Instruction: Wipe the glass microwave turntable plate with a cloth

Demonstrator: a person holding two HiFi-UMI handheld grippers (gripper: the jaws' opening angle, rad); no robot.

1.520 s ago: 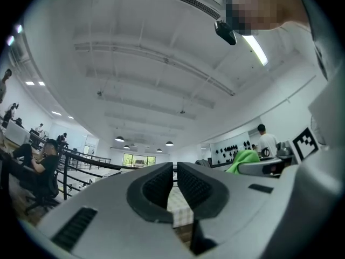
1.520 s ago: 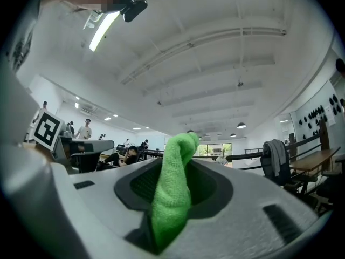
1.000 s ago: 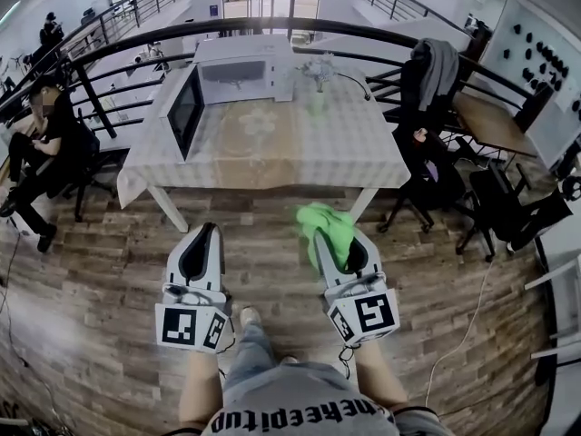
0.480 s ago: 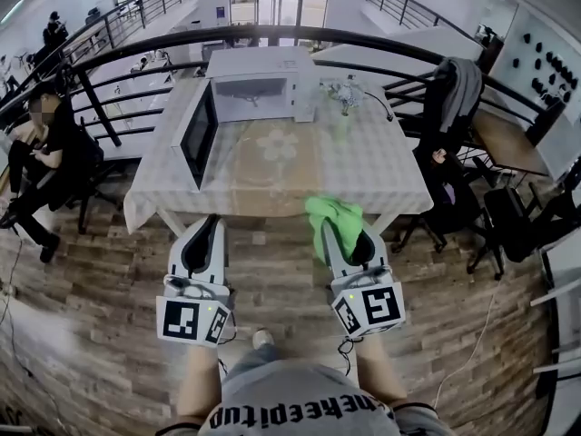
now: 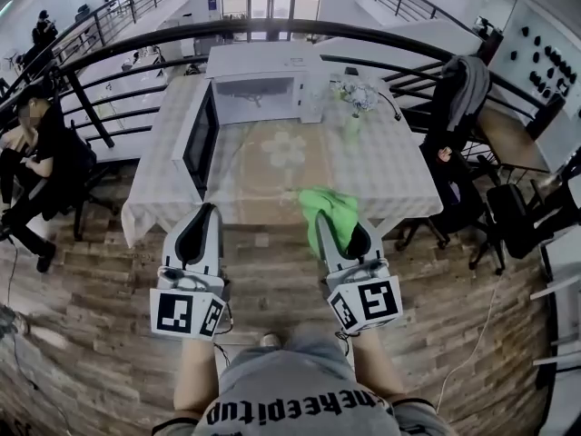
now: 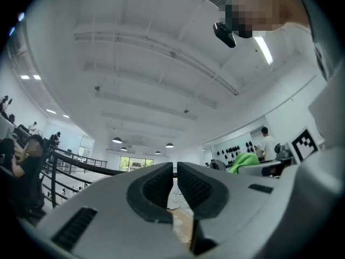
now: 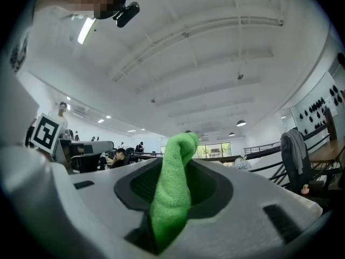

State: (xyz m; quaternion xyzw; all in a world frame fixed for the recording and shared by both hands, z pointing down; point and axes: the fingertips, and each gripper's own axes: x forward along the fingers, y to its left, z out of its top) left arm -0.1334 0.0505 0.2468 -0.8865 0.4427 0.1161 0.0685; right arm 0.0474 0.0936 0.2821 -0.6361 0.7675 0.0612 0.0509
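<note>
Both grippers had drawn closer to the table [image 5: 272,166] within a second. The right gripper [image 5: 338,232] jaws clamped the cloth [image 5: 327,205]; the left gripper [image 5: 208,209] jaws stood nearly together, empty. We could not see the plate, so wiping remained ahead.

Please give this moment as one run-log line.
left gripper: shut, empty | right gripper: shut on green cloth | microwave: on table, door open | turntable plate: not seen | wiping: not begun
</note>
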